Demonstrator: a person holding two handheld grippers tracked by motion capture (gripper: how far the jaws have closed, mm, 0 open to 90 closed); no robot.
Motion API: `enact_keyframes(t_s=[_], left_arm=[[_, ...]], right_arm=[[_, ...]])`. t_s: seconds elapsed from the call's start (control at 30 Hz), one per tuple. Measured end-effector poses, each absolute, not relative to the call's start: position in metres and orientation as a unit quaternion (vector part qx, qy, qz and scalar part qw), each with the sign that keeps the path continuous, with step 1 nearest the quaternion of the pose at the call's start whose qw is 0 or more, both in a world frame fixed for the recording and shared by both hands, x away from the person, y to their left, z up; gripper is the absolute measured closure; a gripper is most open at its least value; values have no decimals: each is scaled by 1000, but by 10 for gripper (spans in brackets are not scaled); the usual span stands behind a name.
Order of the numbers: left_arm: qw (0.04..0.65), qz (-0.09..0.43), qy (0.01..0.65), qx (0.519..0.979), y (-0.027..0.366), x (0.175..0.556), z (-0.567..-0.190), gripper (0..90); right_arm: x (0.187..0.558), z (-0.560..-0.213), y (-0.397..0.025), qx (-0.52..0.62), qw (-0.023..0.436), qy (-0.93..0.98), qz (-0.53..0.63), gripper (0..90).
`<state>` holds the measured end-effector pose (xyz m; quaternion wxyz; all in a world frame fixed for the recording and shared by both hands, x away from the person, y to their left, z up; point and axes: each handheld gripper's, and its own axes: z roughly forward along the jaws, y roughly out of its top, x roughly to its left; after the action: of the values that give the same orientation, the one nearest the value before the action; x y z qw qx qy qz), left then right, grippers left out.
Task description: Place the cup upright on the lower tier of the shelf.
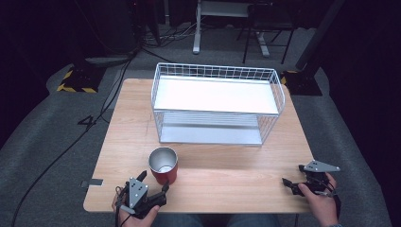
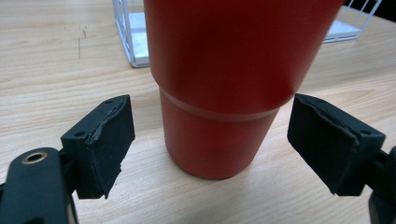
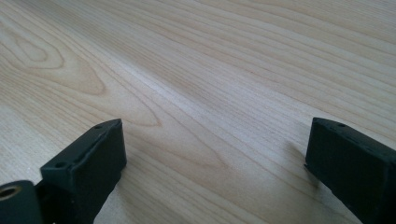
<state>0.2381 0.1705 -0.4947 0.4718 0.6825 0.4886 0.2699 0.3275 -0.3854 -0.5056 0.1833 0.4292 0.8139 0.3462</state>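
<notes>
A red metal cup (image 1: 163, 165) stands upright on the wooden table (image 1: 227, 184), its silver inside open to the top. My left gripper (image 1: 153, 180) sits just in front of the cup at the table's near left edge, open. In the left gripper view the red cup (image 2: 224, 88) rises right ahead, slightly beyond the gap, and the pads (image 2: 105, 140) do not touch it. My right gripper (image 1: 294, 176) rests open at the near right edge of the table. In the right gripper view its pads (image 3: 91, 161) hover over bare wood.
A white wire basket rack (image 1: 217, 101) with two shelves stands at the back middle of the table; its corner (image 2: 133, 32) is behind the cup in the left gripper view. Dark floor, cables and furniture legs lie beyond the table.
</notes>
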Motion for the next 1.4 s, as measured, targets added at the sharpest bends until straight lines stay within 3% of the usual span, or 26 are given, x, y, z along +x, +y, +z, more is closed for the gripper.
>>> enact_keyframes(t_s=[0.6,1.4], left_arm=[[446,262,499,696,153,259,-501,155],[422,256,551,673,140,270,-504,154]], right_arm=[[328,-506,-385,428,184,814,346,50],[327,-506,-385,427,181,815,347,48]])
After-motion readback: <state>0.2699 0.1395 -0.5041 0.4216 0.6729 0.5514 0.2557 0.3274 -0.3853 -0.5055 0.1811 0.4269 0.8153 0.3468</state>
